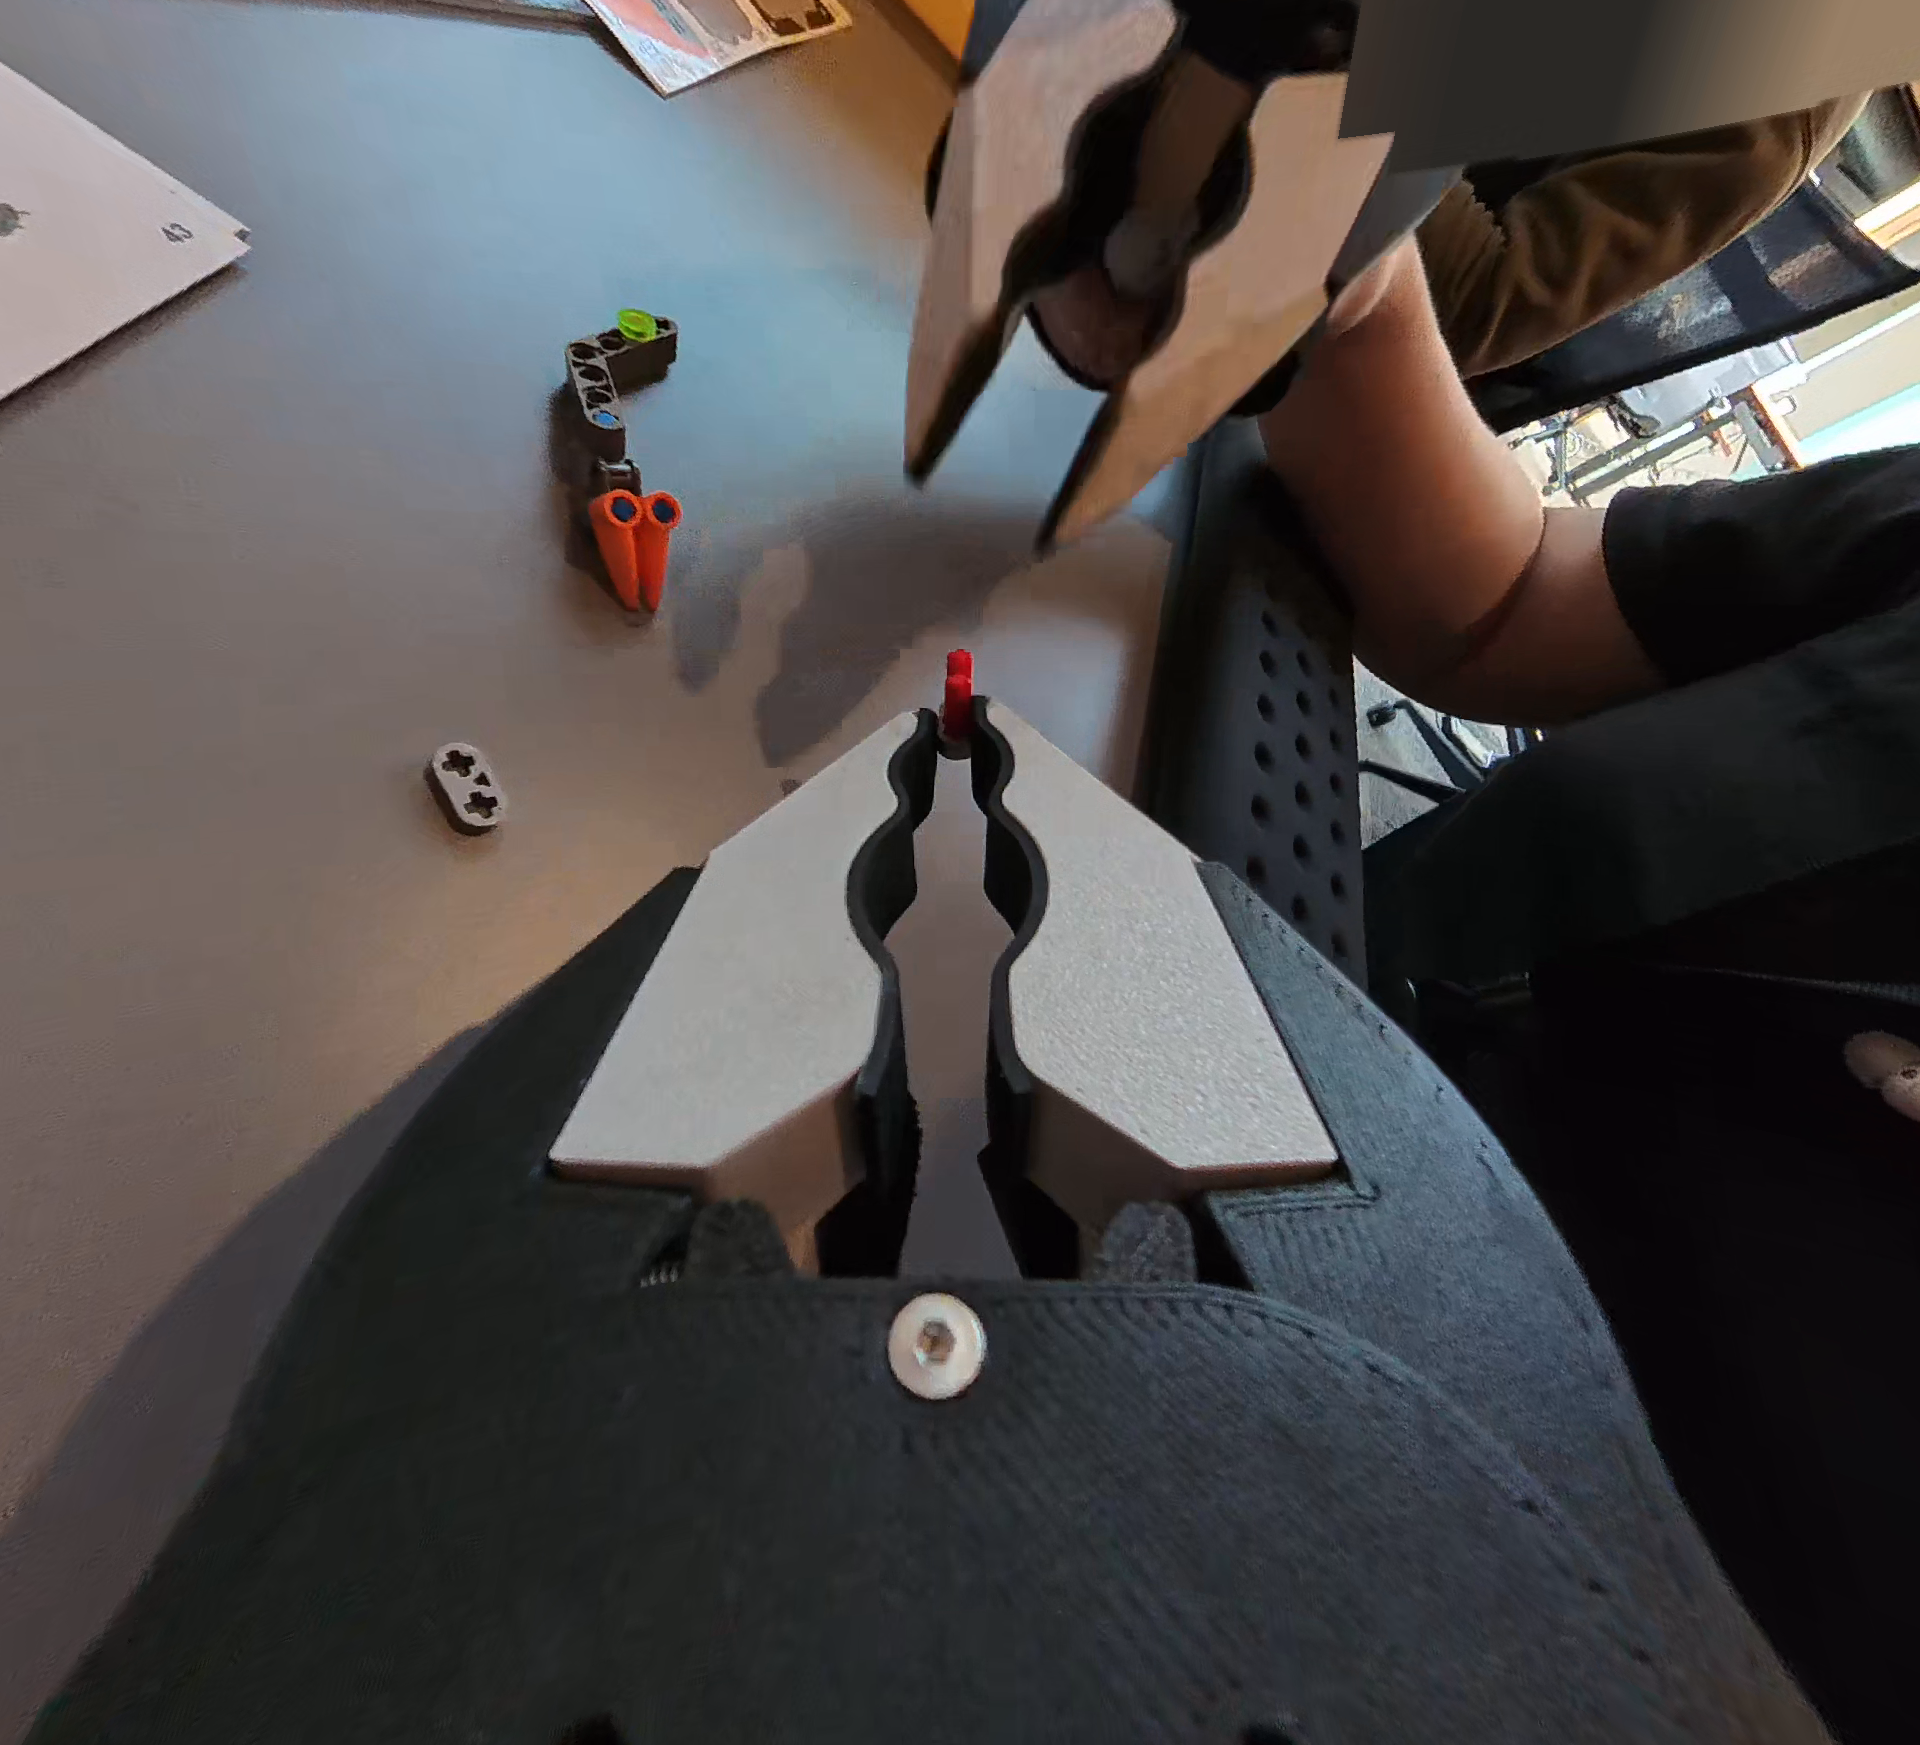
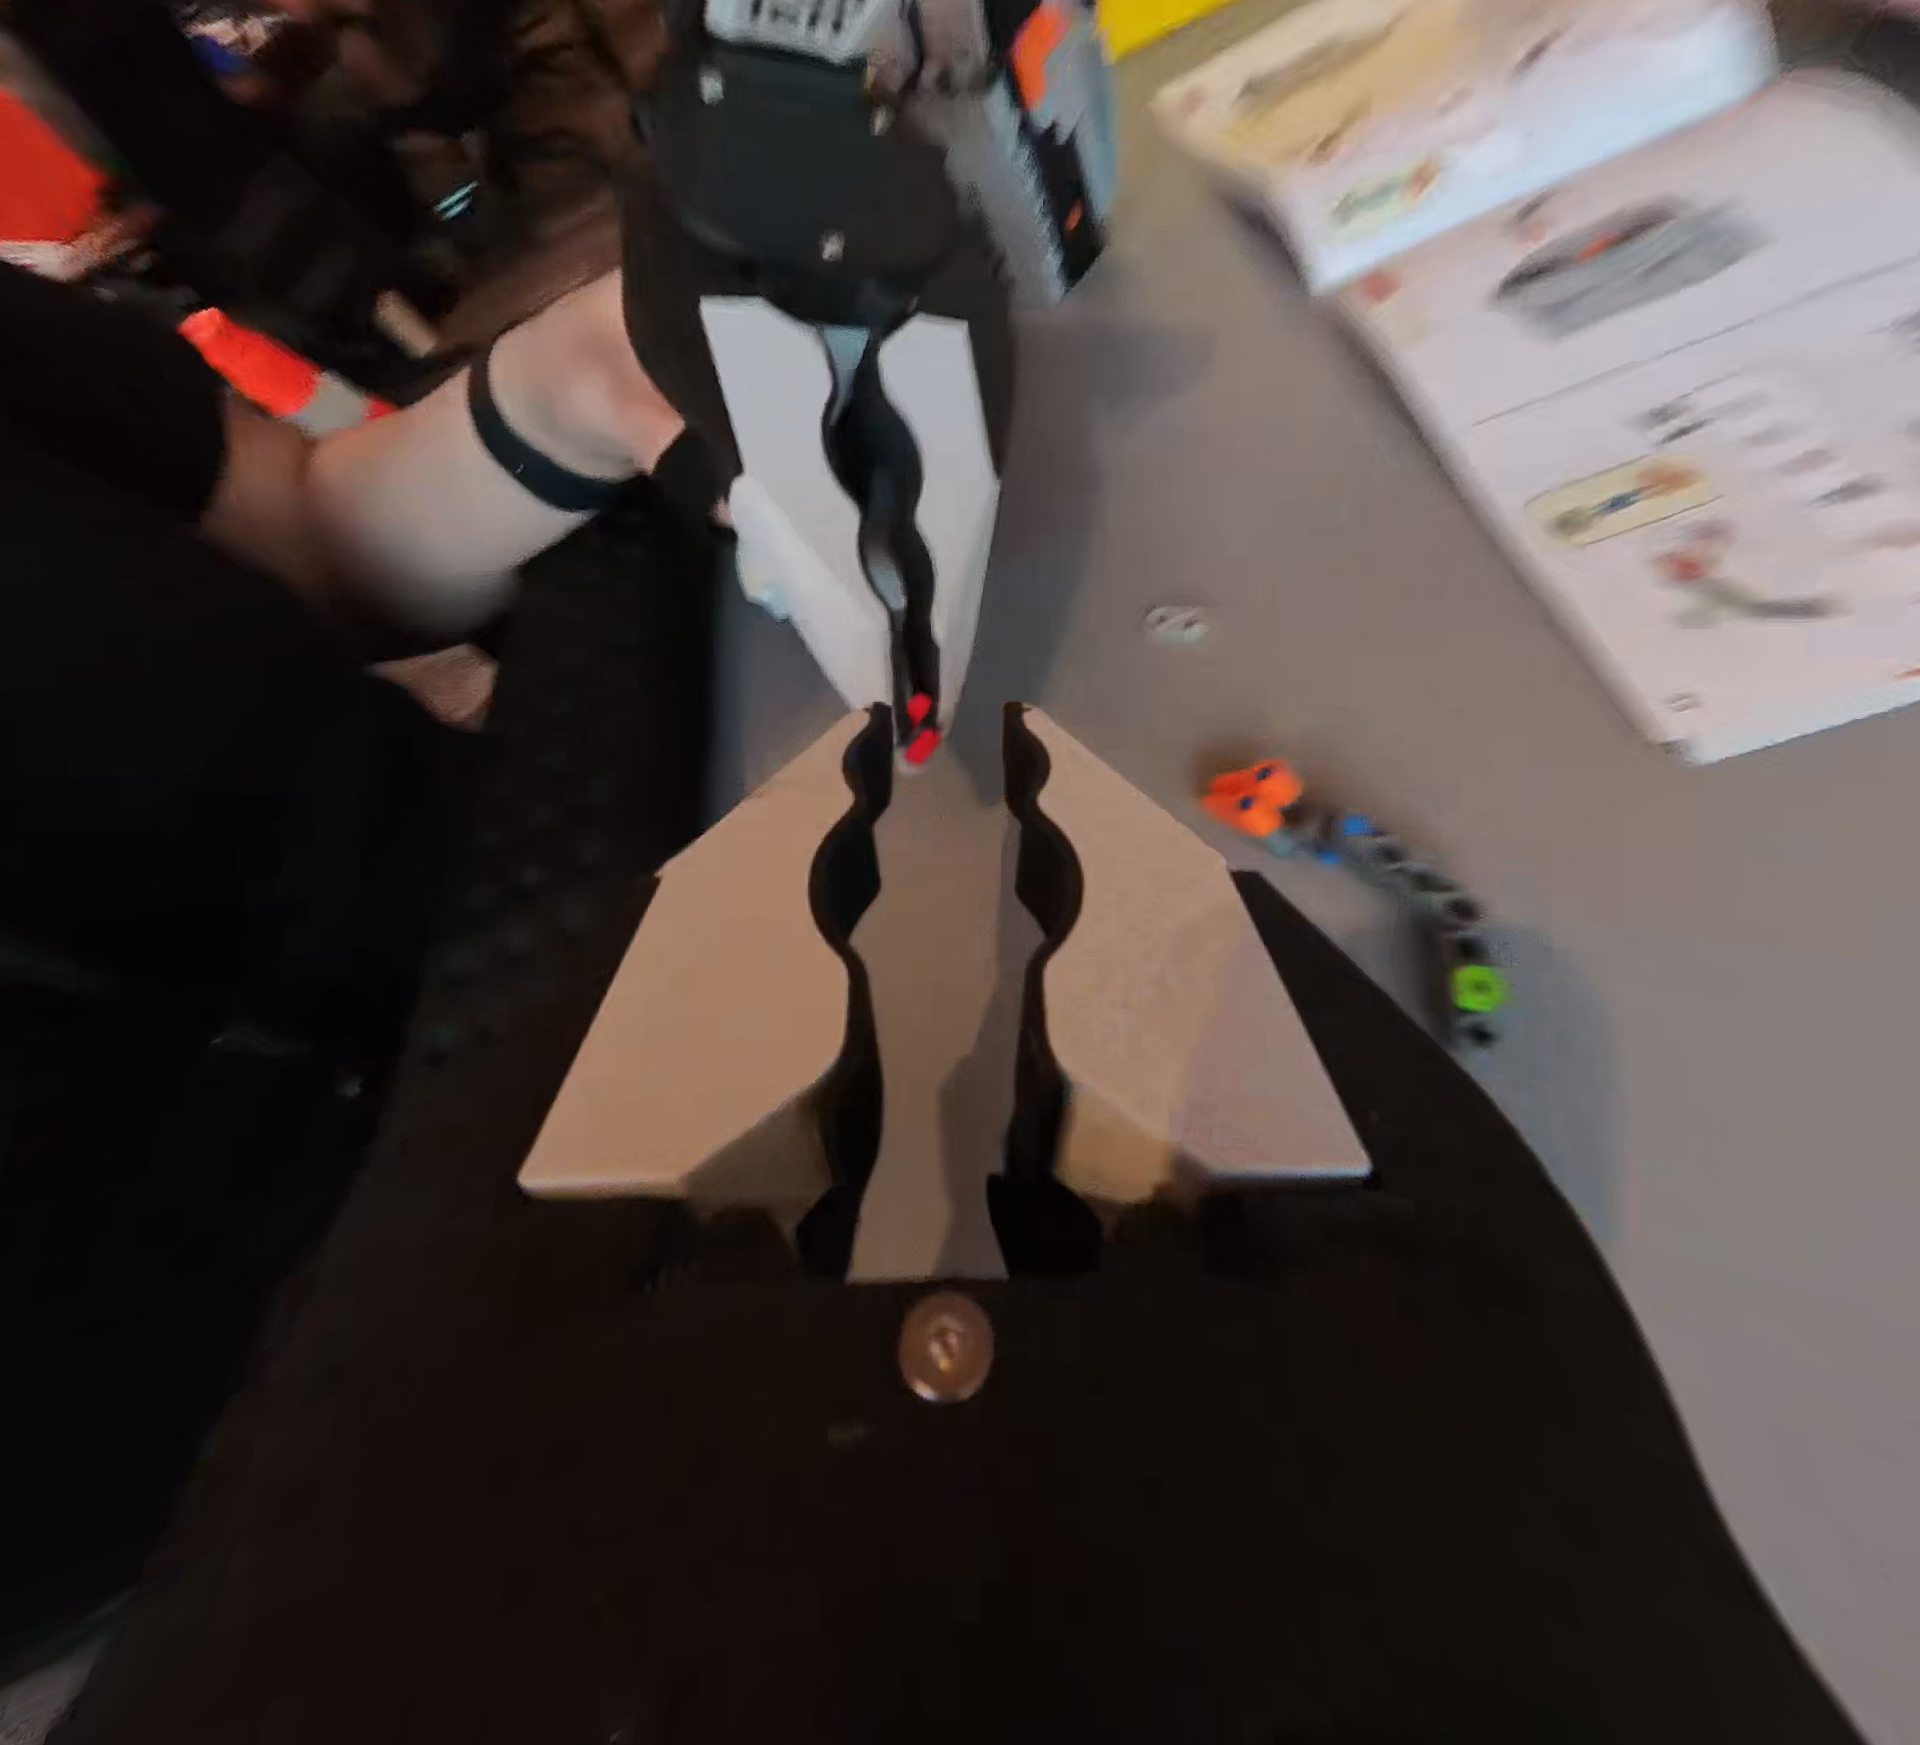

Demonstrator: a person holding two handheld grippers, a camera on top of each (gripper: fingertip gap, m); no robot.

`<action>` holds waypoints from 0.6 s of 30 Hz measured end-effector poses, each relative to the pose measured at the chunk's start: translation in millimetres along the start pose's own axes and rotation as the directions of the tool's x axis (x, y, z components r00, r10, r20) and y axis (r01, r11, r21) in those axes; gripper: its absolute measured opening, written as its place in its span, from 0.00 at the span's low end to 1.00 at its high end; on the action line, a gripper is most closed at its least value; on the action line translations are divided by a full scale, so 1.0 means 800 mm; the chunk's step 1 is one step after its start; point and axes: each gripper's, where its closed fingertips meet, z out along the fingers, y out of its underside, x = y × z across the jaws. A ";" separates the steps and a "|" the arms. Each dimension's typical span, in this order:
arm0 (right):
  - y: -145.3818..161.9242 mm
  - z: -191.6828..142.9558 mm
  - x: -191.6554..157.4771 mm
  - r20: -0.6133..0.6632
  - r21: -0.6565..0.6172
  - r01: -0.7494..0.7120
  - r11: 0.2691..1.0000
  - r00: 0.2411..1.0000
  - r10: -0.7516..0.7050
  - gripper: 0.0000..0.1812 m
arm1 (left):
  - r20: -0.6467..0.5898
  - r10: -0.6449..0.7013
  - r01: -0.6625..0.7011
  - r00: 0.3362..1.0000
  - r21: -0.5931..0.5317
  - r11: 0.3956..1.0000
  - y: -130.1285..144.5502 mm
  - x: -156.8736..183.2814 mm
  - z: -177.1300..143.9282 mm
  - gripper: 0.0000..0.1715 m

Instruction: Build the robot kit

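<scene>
My left gripper [image 1: 957,727] pinched a small red pin [image 1: 957,687] at its fingertips; my right gripper [image 2: 943,727], fingers spread and empty, hovered opposite over the bench [image 1: 312,469]. I judged steady alignment mattered.

Matt grey table [image 1: 312,469], glossy red plastic pin [image 1: 957,687], grainy grey claw fingers [image 1: 769,947] lined with smooth black rubber.

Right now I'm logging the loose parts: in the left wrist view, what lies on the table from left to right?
Small grey link → black beam assembly with orange tubes → red pin shut in the left gripper.
</scene>
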 end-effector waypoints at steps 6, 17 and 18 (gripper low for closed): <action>0.022 0.021 -0.016 0.158 -0.083 -0.108 0.991 0.980 0.121 0.02 | -0.013 0.032 -0.033 0.999 -0.036 0.999 0.006 0.008 0.004 0.03; -0.056 -0.025 -0.006 0.400 0.251 -0.462 0.851 0.850 0.343 0.02 | -0.177 -0.036 0.104 0.983 0.390 0.915 -0.071 0.023 -0.061 0.08; -0.059 -0.028 -0.005 0.412 0.267 -0.477 0.837 0.842 0.348 0.02 | -0.183 -0.030 0.107 0.983 0.425 0.899 -0.077 0.025 -0.065 0.06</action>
